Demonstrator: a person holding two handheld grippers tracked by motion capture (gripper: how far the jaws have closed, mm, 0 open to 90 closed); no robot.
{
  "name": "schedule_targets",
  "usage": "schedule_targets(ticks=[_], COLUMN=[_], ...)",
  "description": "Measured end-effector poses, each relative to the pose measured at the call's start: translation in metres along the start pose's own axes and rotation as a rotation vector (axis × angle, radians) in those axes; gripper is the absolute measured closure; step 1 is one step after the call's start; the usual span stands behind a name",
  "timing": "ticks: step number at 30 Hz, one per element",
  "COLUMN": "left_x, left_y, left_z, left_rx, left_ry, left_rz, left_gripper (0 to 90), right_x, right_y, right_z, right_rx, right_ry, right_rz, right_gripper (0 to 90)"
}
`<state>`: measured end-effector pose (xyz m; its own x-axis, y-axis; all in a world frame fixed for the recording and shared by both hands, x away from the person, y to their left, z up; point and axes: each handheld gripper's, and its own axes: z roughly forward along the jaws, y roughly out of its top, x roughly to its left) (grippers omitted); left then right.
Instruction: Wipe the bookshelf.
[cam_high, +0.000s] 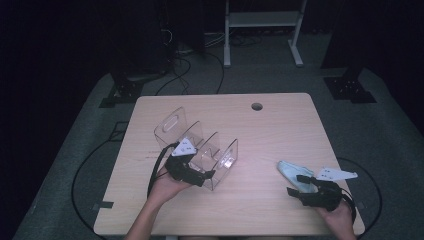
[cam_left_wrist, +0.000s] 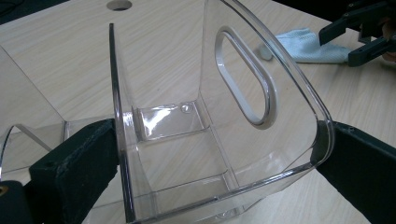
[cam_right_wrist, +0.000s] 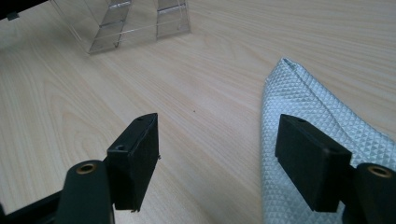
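On the left of the counter (cam_high: 280, 125), the left claw (cam_high: 192, 172) was clamped on the clear plastic organizer (cam_high: 200, 145). In the left gripper view one jaw pressed the outer face of a near wall, the other met the rounded end panel with the oval handle slot, and the organizer (cam_left_wrist: 210, 140) sat squarely between them. That looked like a steadying hold, and to do it well the person needed firm but gentle pressure, since slick clear plastic can slide or flex under a pinch. Keeping the base flat on the counter would have helped too.

Moving right, bare wood lay between the two hands. Then came the right claw (cam_high: 306, 190), its jaws spread apart, and it held nothing. In the right gripper view one jaw hovered over the pale blue cloth (cam_right_wrist: 317, 121) and the other over bare counter. To pick up the cloth (cam_high: 295, 172) cleanly, the claw should drop lower and straddle an edge or fold before closing.

The count stood at one organizer, one cloth and two claws.
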<state>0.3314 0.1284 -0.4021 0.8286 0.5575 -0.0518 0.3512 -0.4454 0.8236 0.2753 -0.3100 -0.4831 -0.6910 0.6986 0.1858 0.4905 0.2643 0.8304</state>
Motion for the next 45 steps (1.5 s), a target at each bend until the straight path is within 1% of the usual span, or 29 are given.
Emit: schedule_targets(ticks=[3, 7, 9, 12, 13, 15, 18, 23, 24, 26, 27, 30, 32, 33, 36, 37, 39, 42, 45], left_x=[-0.008, -0.014, -0.016, -0.016, -0.016, -0.016, -0.015, -0.011, -0.010, -0.007, -0.003, 0.005, 0.010, 0.012, 0.016, 0.018, 0.020, 0.024, 0.026], left_y=[0.003, 0.005, 0.006, 0.006, 0.006, 0.006, 0.008, 0.007, 0.005, -0.001, -0.006, -0.021, -0.031, -0.037, -0.046, -0.049, -0.054, -0.060, -0.065], left_z=[0.005, 0.009, 0.009, 0.008, 0.007, 0.004, -0.004, -0.028, -0.032, -0.041, -0.046, -0.053, -0.054, -0.053, -0.048, -0.045, -0.039, -0.033, -0.027], left_rx=[-0.001, 0.000, 0.005, 0.004, 0.010, 0.004, -0.026, -0.092, -0.097, -0.100, -0.103, -0.101, -0.100, -0.099, -0.088, -0.081, -0.060, -0.051, -0.046], left_ry=[-0.008, -0.022, -0.027, -0.029, -0.028, -0.027, -0.034, -0.006, 0.002, 0.029, 0.043, 0.065, 0.079, 0.080, 0.092, 0.095, 0.110, 0.111, 0.119], left_rz=[0.008, 0.017, 0.025, 0.024, 0.030, 0.034, 0.026, 0.018, 0.018, 0.020, 0.015, -0.015, -0.033, -0.043, -0.047, -0.055, -0.050, -0.070, -0.076], left_gripper=[0.2, 0.1, 0.1, 0.2, 0.2, 0.3, 0.3, 0.3, 0.3, 0.3, 0.3, 0.3, 0.3, 0.2, 0.3, 0.3, 0.3, 0.3, 0.2], right_x=[0.000, 0.000, 0.001, 0.002, 0.002, 0.001, 0.000, 0.000, -0.001, -0.001, -0.002, -0.002, -0.002, -0.002, -0.003, -0.004, -0.004, -0.004, -0.005], right_y=[0.000, 0.000, 0.000, 0.000, 0.000, 0.000, -0.001, -0.001, -0.001, -0.001, -0.001, -0.001, -0.001, -0.001, -0.002, -0.002, -0.003, -0.003, -0.003], right_z=[-0.001, 0.001, 0.001, 0.002, 0.001, 0.001, 0.001, -0.001, -0.001, -0.001, -0.001, -0.001, -0.001, -0.002, -0.003, -0.003, -0.004, -0.005, -0.005], right_rx=[-0.007, -0.002, 0.006, 0.004, 0.002, -0.001, 0.000, -0.010, -0.010, -0.009, -0.008, -0.010, -0.018, -0.021, -0.034, -0.035, -0.043, -0.048, -0.052], right_ry=[0.001, 0.005, 0.006, 0.005, 0.004, 0.002, 0.000, -0.008, -0.010, -0.011, -0.012, -0.015, -0.021, -0.023, -0.034, -0.038, -0.044, -0.054, -0.057], right_rz=[0.002, 0.001, -0.001, -0.003, -0.001, -0.001, -0.002, -0.001, 0.001, 0.002, 0.002, 0.002, 0.004, 0.005, 0.013, 0.017, 0.024, 0.024, 0.019], right_gripper=[29.9, 29.9, 29.8, 29.8, 29.8, 29.7, 29.7, 29.7, 29.7, 29.6, 29.6, 29.4, 29.0, 28.6, 28.1, 28.0, 27.9, 27.8, 27.6])
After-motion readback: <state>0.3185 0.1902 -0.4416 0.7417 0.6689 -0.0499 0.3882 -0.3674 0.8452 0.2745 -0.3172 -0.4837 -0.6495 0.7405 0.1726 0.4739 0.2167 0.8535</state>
